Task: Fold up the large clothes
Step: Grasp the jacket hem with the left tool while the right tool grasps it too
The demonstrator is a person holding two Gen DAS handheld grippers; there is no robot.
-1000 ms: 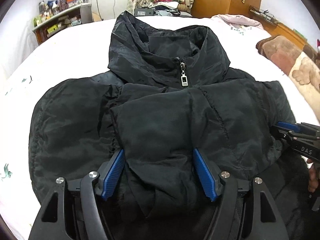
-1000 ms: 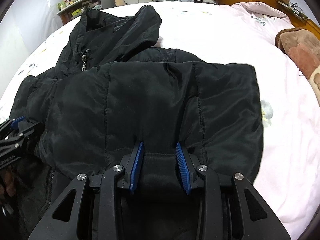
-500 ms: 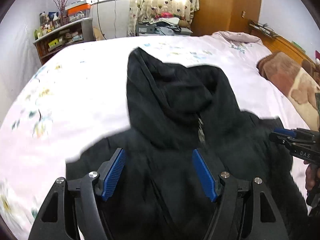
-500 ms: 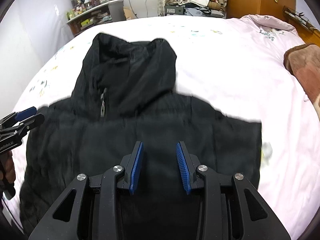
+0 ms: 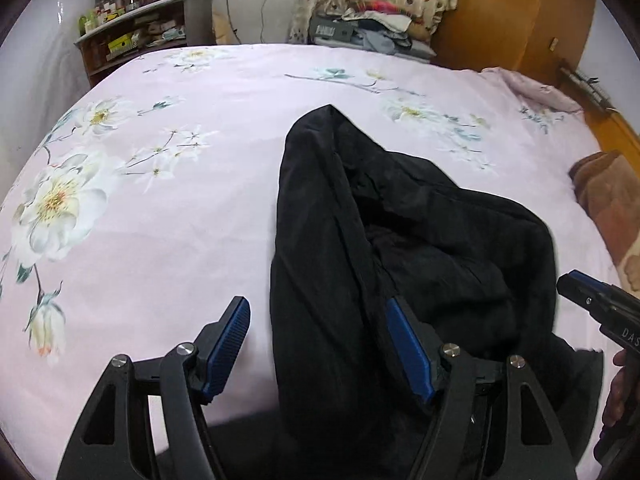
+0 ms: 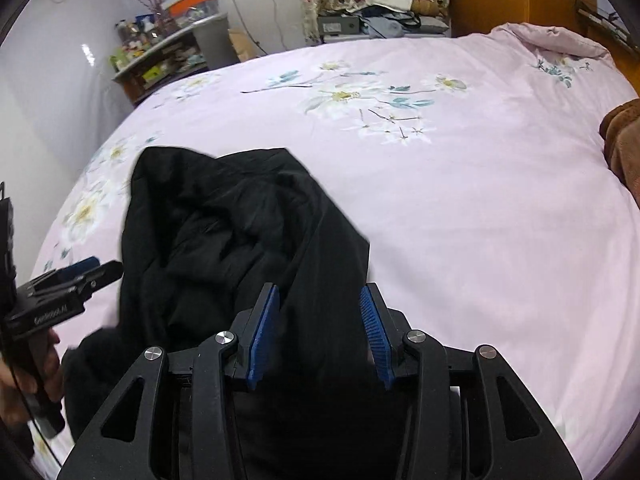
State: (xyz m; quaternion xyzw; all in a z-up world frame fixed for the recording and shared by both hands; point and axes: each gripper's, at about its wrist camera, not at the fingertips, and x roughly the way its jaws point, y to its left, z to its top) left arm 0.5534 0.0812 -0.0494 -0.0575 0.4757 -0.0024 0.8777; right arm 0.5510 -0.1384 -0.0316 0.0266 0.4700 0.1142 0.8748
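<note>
A black padded jacket lies on the pink flowered bed sheet, hood end pointing away. It also shows in the right wrist view. My left gripper is open, with black fabric between its blue pads and over the right pad. My right gripper is open, with the jacket's near part filling the gap between its pads. Each gripper shows at the edge of the other's view: the right one and the left one.
A brown blanket lies at the bed's right edge. A shelf with bottles and boxes stands at the back left. A wooden wardrobe and piled clothes stand behind the bed. Bare sheet lies left and beyond the jacket.
The jacket's body has dropped out of view toward me. Both cameras have tilted up and now see mostly the hood and the bed. Both grippers stay open.
</note>
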